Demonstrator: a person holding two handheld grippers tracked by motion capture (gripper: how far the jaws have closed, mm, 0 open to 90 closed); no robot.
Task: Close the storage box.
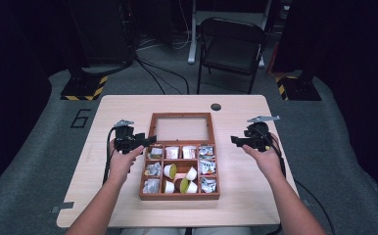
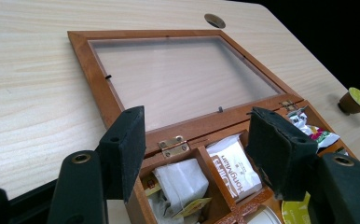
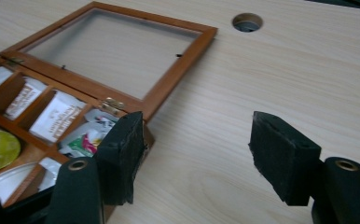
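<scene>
A dark room with cables on a grey floor and a folding chair (image 1: pixel 232 45) lies beyond the far edge of a pale wooden desk (image 1: pixel 113 110), which has a cable hole (image 1: pixel 216 106) near that edge. At the desk's middle sits a wooden tea box (image 1: pixel 179 196), its glass-paned lid (image 1: pixel 181 128) folded back flat toward the far edge. Its compartments hold tea bags (image 2: pixel 231 170), foil sachets (image 1: pixel 152 169) and coffee capsules (image 1: pixel 170 171).

The left gripper (image 1: pixel 145 140) hovers at the box's left rear corner, jaws apart with nothing between them; in the left gripper view the hinge (image 2: pixel 174 146) shows between them. The right gripper (image 1: pixel 237 141) hangs off the box's right side over bare desk, jaws likewise apart and empty.

If the lid is to be closed, it probably wants gripping at its far rail and swinging over evenly, since a one-sided pull could twist the hinges. One capsule (image 2: pixel 356 101) lies loose on the desk right of the box; packets standing proud of the dividers could foul the lid.
</scene>
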